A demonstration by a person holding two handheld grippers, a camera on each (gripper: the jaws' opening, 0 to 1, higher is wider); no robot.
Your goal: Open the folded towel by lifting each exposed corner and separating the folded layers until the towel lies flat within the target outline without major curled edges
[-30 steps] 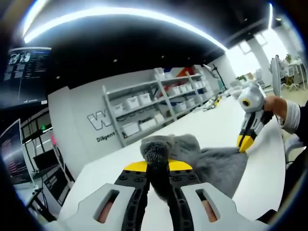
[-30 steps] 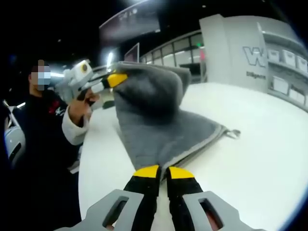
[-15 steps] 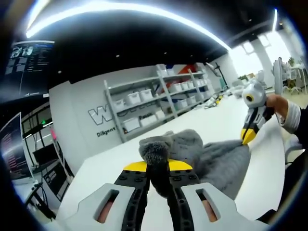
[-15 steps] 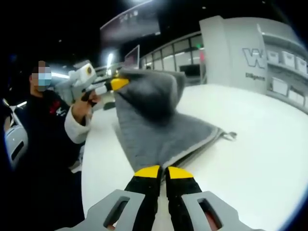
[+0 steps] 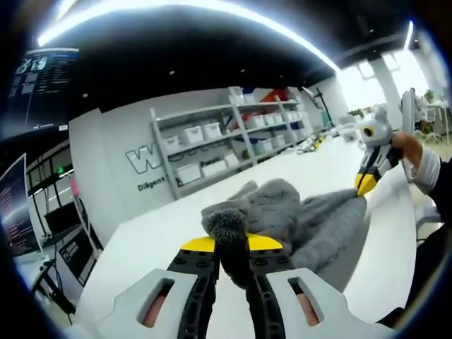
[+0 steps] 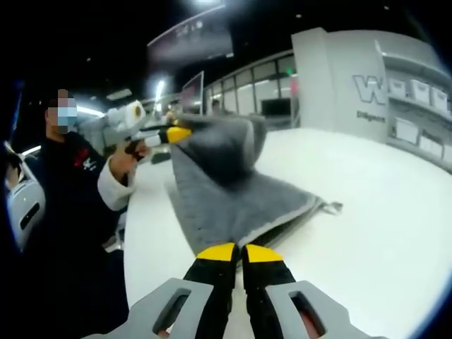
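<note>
I have the grey towel (image 6: 233, 191) pinched at two corners: my left gripper (image 5: 232, 244) is clamped on a bunched tuft of cloth right at its yellow tips, raised off the table, and my right gripper (image 6: 232, 251) is closed on the near edge low by the surface. The towel's middle lies on the white table (image 6: 381, 233), with one end pulled up into a tent toward the left claw, seen at the far left in the right gripper view. My worry is the grip on that tuft: if I've caught more than one layer, spreading my hands would drag the whole fold along and the layers wouldn't separate; too quick a pull could also slip the corner out or leave an edge curled under. The table is smooth and bright, so the cloth may slide on it. I can't make out any target outline on it. Beyond, a shelving rack (image 5: 226, 145) with white bins stands against a grey wall with lettering, monitors (image 5: 18, 212) at the left, strip lighting overhead.
</note>
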